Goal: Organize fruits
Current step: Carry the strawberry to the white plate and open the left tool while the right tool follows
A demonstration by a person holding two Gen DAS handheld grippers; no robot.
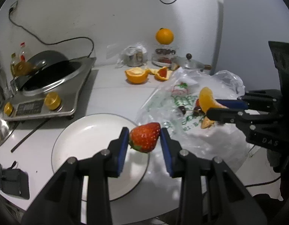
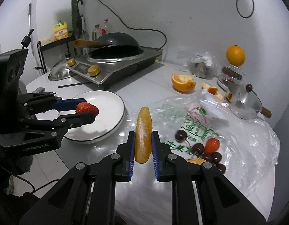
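1. The left hand-held gripper is clamped on a strawberry, its blue pads pressing the fruit from either side, the leafy cap towards the lower left. The berry hangs in the air over the right-hand rim of the white plate, which sits near the front edge of the tabletop.
2. The right hand-held gripper is closed on an orange segment held upright, its upper end rising well above the pads. It hovers over the left border of the clear plastic bag, just beside the plate.
3. Fruit not yet lifted lies on the bag towards the right side of the tabletop: another strawberry with dark cherries around it.
4. The left wrist view shows the berry head-on between the pads; the right wrist view shows the same grip side-on, with the left hand-held gripper reaching over the plate from the left.
5. Only the right wrist view takes in the yellow bottle on the rack at the back left, and a steel lid beside the cooker.
6. Both views catch the whole orange on a container by the back wall, with orange peel halves lying in front of it.
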